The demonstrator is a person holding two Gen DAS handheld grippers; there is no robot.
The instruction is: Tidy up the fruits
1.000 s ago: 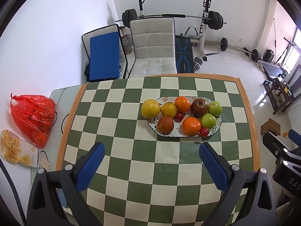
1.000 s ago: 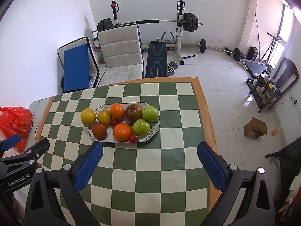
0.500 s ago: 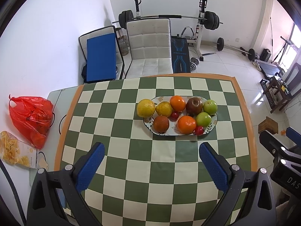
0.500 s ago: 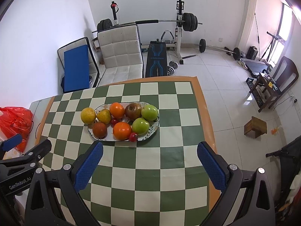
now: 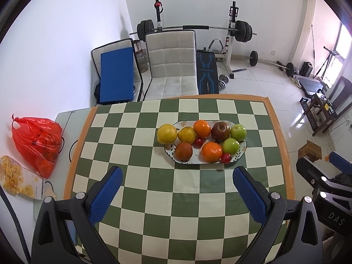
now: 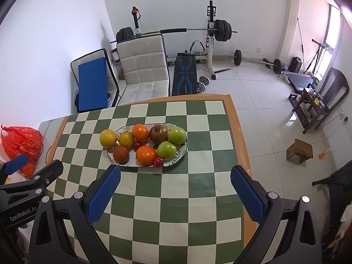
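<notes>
Since a second ago we have pulled both grippers back and up a little, so the oval patterned plate point(image 5: 241, 151) of fruit looks smaller and farther off in the left wrist view, and we see more of the green and cream checkered tablecloth point(image 5: 154, 198). None of the fruit has moved.

Going left to right, a red plastic bag point(image 5: 37, 140) sits off the left edge of the table, with a packet of yellow snacks point(image 5: 17, 179) just beside it. Then comes our left gripper point(image 5: 176, 176). Its blue padded fingers point(image 5: 105, 193) are spread wide apart. It holds nothing and touches nothing.

Past it, the plate rests on the cloth in the far middle of the table. On it we see, left to right, a big yellow citrus fruit point(image 5: 166, 133) hanging over the left rim, a yellow pear point(image 5: 186, 134), a dark reddish-brown round fruit point(image 5: 183, 151), a small red fruit point(image 5: 198, 142), two oranges point(image 5: 211, 151), a brownish-red apple point(image 5: 220, 131), two green apples point(image 5: 230, 146) and one more small red fruit point(image 5: 226, 158) on the near rim.

Our right gripper point(image 6: 175, 175) is also spread wide, empty, and well apart from the plate point(image 6: 171, 165).

Behind the table stand a white padded chair point(image 5: 171, 66) and a barbell rack point(image 5: 233, 35).
</notes>
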